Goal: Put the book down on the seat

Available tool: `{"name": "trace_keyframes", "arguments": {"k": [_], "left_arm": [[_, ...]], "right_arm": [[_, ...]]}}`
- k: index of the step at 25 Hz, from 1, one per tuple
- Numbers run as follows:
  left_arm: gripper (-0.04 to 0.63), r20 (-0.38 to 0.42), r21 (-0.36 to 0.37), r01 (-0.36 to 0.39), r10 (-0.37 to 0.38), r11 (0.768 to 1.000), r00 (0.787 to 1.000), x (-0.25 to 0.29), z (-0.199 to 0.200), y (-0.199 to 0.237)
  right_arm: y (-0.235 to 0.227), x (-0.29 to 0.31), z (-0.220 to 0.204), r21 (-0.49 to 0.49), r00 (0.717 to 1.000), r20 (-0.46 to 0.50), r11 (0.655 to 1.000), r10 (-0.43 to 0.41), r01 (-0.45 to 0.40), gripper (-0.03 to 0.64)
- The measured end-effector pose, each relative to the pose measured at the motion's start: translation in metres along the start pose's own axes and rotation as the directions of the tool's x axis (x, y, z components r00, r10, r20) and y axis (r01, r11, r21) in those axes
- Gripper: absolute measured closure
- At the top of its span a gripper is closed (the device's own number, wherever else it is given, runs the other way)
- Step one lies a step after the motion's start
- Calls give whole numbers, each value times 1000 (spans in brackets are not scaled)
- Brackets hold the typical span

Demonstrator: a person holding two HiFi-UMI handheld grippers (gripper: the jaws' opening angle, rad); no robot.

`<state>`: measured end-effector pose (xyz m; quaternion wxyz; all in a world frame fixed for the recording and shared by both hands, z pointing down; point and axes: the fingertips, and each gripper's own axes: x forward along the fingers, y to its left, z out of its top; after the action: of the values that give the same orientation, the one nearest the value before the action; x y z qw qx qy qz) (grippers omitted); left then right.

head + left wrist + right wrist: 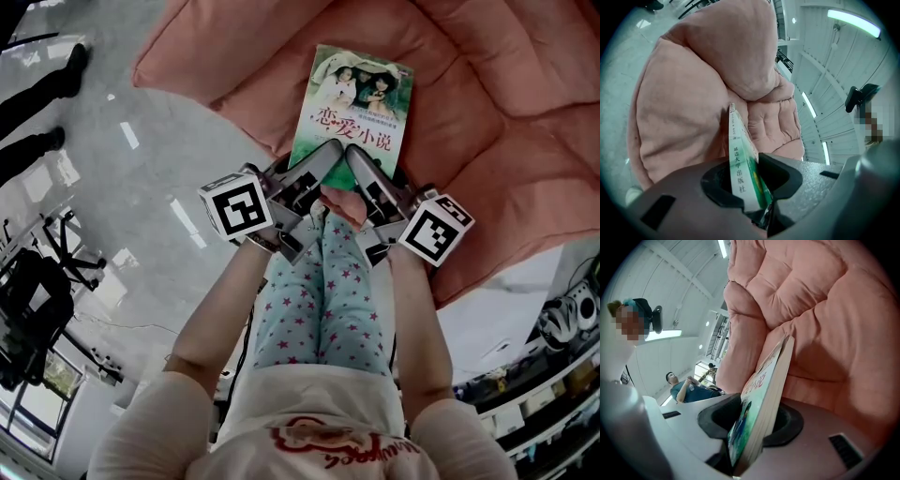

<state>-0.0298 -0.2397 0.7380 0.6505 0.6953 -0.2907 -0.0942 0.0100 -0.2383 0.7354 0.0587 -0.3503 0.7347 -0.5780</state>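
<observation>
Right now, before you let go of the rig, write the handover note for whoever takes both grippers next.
Left gripper: shut on the book, at its near edge by the spine.
Right gripper: shut on the same edge, by the page side.
Book: cover up, held out over the pink seat cushion; whether it touches the cushion can't be told.
Done: book is at the seat.
Left: lower it flat onto the cushion, open both grippers, draw back.

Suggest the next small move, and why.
Probably lower the book until it lies flat: left gripper and right gripper each clamp its near edge above the pink seat cushion, and whether it touches isn't clear.
</observation>
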Motion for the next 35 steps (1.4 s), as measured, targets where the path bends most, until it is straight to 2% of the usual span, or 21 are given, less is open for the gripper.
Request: {"name": "trace_keyframes", "arguments": {"k": [4,7,10,12,14,17,21,23,25,27,31,35], "left_arm": [[505,-14,-32,-23,23,999,1000,6,-3,14],[497,-24,-18,-48,47,999,999,7,-7,22],[495,-44,-10,-96,95,995,995,7,-9,32],[495,-53,23,-138,139,990,989,7,-10,38],[486,-44,69,-178,181,982,982,6,-9,39],[465,-29,137,-247,253,959,967,5,-8,42],[453,-21,167,-310,318,936,948,3,-9,50],[447,-17,207,-364,376,908,927,0,-8,54],[447,-6,271,-439,458,857,889,-6,-8,60],[447,19,321,-475,496,819,868,-10,-8,63],[446,54,368,-497,515,786,855,-13,-9,64],[442,86,396,-546,562,739,823,-22,-8,63]], "right_arm": [[-13,4,-3,2,999,-15,1000,-31,31,482],[-23,5,-9,2,997,-22,998,-67,67,471],[-34,7,-14,-12,989,-40,990,-144,144,444],[-39,7,-16,-61,978,-51,978,-204,201,442],[-43,6,-16,-86,968,-52,967,-246,241,411],[-50,4,-15,-106,951,-63,949,-303,296,373],[-54,3,-15,-143,931,-76,928,-357,344,309],[-54,1,-12,-155,926,-64,920,-372,359,290],[-53,-3,-4,-169,923,-33,913,-383,373,279],[-50,-5,3,-185,924,-11,908,-383,375,279],[-46,-9,9,-236,922,1,896,-387,376,279],[-39,-16,15,-257,924,19,891,-382,374,279]]}}
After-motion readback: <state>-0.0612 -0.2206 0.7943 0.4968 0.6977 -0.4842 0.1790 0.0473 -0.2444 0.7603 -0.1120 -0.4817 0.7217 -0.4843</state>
